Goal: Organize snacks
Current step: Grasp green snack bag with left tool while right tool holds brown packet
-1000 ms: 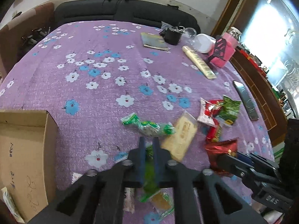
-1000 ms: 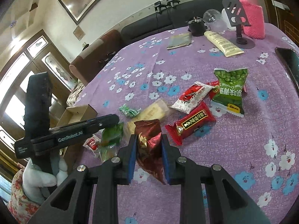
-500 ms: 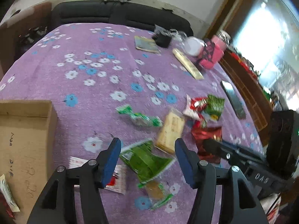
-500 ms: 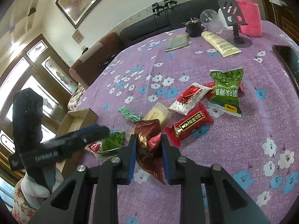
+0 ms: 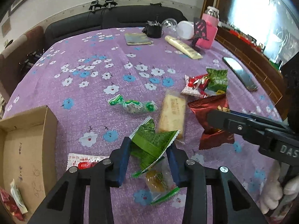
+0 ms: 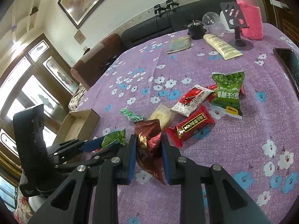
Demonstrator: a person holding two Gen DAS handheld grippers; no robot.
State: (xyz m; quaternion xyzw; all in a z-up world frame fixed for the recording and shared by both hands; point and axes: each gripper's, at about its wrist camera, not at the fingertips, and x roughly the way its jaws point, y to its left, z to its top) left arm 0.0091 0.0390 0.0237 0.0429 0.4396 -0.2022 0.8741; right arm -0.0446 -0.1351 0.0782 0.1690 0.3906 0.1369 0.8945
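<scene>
My left gripper (image 5: 149, 142) has a crumpled green snack packet (image 5: 152, 145) between its blue pads. The jaws are closing, and both pads touch the packet's edges. A cardboard box (image 5: 50, 123) with a few sachets in it sits to the left. My right gripper (image 6: 149, 137) is shut on a dark red foil packet (image 6: 149, 149), held just above the purple flowered cloth (image 6: 243, 130). In the right wrist view the left gripper (image 6: 110, 144) shows with the green packet (image 6: 114, 139) at its tips. Loose snacks lie around: a green candy bag (image 5: 132, 105), a yellow biscuit pack (image 5: 172, 115), a green pea packet (image 6: 228, 91) and a red bar (image 6: 192, 126).
A flat white-and-red sachet (image 5: 82, 161) and a clear packet (image 5: 158, 183) lie under my left gripper. At the far side are a cream tube (image 5: 184, 46), a booklet (image 5: 137, 38), a black cup (image 5: 154, 30), a pink bottle (image 5: 208, 31) and a phone (image 5: 240, 72). A dark sofa (image 5: 112, 20) stands behind.
My left jaws went from shut to wide open over the green packet, and now stand narrower against it. The left hand shifted and rolled slightly. The right gripper has kept still with its red packet.
</scene>
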